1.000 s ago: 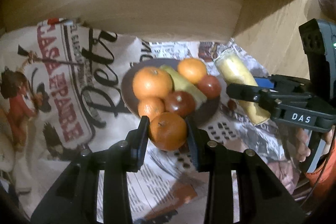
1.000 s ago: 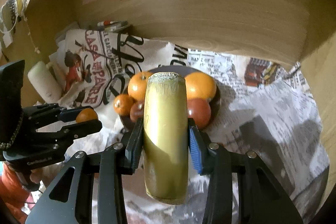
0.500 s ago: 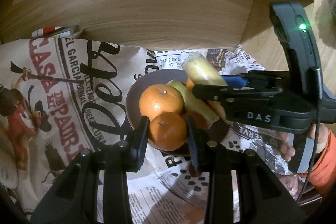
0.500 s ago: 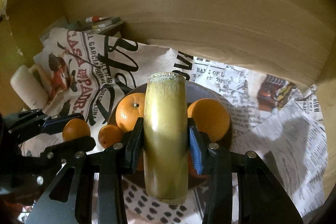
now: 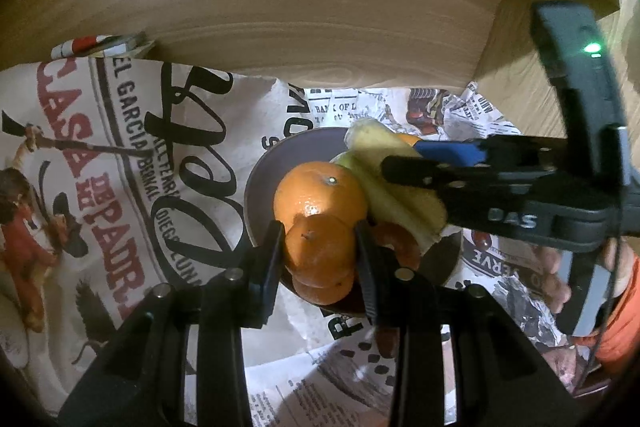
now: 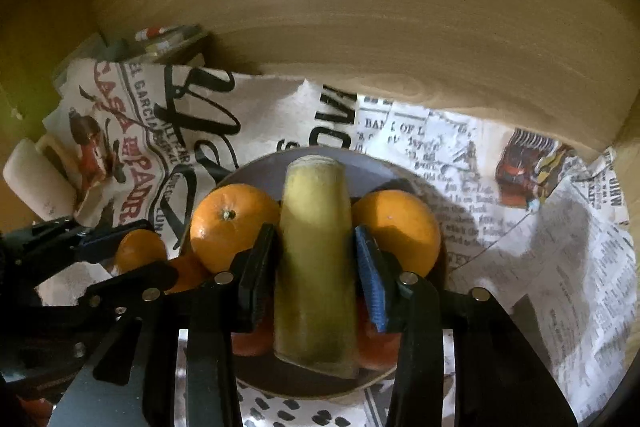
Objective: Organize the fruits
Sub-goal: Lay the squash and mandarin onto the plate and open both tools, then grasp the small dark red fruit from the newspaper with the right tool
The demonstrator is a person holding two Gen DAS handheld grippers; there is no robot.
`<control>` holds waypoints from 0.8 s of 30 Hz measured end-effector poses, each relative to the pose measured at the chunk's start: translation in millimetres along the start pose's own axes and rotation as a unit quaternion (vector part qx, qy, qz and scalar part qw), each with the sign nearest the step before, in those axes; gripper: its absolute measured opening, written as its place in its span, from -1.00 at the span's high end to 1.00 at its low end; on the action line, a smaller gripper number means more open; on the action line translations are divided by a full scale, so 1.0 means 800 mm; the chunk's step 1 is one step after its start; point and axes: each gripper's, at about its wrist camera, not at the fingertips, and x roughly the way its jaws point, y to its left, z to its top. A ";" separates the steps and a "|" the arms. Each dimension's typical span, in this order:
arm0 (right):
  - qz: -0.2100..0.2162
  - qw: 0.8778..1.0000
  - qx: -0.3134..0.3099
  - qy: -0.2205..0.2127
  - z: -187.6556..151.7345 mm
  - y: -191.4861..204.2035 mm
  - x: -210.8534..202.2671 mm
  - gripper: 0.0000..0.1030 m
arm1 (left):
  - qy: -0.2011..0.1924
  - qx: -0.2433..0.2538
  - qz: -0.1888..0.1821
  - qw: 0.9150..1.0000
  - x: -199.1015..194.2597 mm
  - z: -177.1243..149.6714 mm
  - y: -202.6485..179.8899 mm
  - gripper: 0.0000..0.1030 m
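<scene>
A dark round plate (image 5: 264, 183) (image 6: 372, 167) on newspaper holds oranges, tomatoes and a pale yellow-green piece. My left gripper (image 5: 320, 243) is shut on a small orange (image 5: 316, 247) and holds it over the plate's near left edge, in front of a large orange (image 5: 316, 187). My right gripper (image 6: 316, 259) is shut on a yellow-green fruit piece (image 6: 316, 251) and holds it low over the middle of the plate, between two large oranges (image 6: 232, 219) (image 6: 400, 227). The right gripper (image 5: 432, 171) shows in the left wrist view, and the left gripper (image 6: 120, 251) in the right wrist view.
Printed newspaper (image 5: 120, 163) (image 6: 540, 267) covers the surface. A wooden back wall (image 5: 320, 27) rises just behind the plate, with orange and pink notes on it. A white roll (image 6: 36, 187) lies at the far left. Pens (image 5: 96, 45) lie by the wall.
Both grippers have moved forward and down toward the plate with their fruit. The yellow-green piece now hangs lower over the plate's middle, and the small orange is over the plate's near edge.
</scene>
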 end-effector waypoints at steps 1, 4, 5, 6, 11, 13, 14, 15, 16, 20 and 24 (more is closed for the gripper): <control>0.000 1.000 -0.003 -0.005 0.000 0.001 -0.004 0.27 | 0.001 0.001 -0.001 1.000 0.002 0.002 -0.001 0.32; 0.001 1.000 -0.006 -0.020 -0.003 -0.003 -0.022 0.27 | 0.000 0.008 -0.002 1.000 0.004 0.007 -0.008 0.32; 0.003 1.000 -0.006 -0.025 -0.005 -0.005 -0.029 0.27 | -0.001 0.011 -0.003 1.000 0.005 0.009 -0.011 0.32; 0.001 1.000 -0.006 -0.030 -0.007 -0.008 -0.036 0.27 | -0.002 0.016 -0.004 1.000 0.006 0.011 -0.015 0.32; -0.011 0.998 -0.001 -0.067 -0.022 -0.021 -0.075 0.27 | 0.002 0.036 -0.004 0.999 0.019 0.018 -0.034 0.32; -0.019 0.997 0.000 -0.075 -0.027 -0.027 -0.088 0.27 | 0.007 0.040 -0.008 0.999 0.025 0.020 -0.039 0.32; -0.025 0.997 -0.001 -0.077 -0.032 -0.030 -0.094 0.27 | 0.008 0.043 -0.009 0.999 0.029 0.021 -0.043 0.32; -0.030 0.997 -0.003 -0.078 -0.035 -0.031 -0.097 0.27 | 0.008 0.045 -0.008 0.999 0.030 0.022 -0.045 0.32; -0.035 0.996 -0.003 -0.077 -0.040 -0.034 -0.099 0.27 | 0.008 0.046 -0.007 0.999 0.032 0.022 -0.047 0.32; -0.047 0.997 0.002 -0.056 -0.064 -0.049 -0.095 0.27 | 0.005 0.048 -0.003 0.999 0.035 0.024 -0.051 0.21; -0.051 0.998 0.005 -0.027 -0.085 -0.061 -0.081 0.27 | -0.012 0.051 0.005 0.999 0.026 0.024 -0.057 -0.05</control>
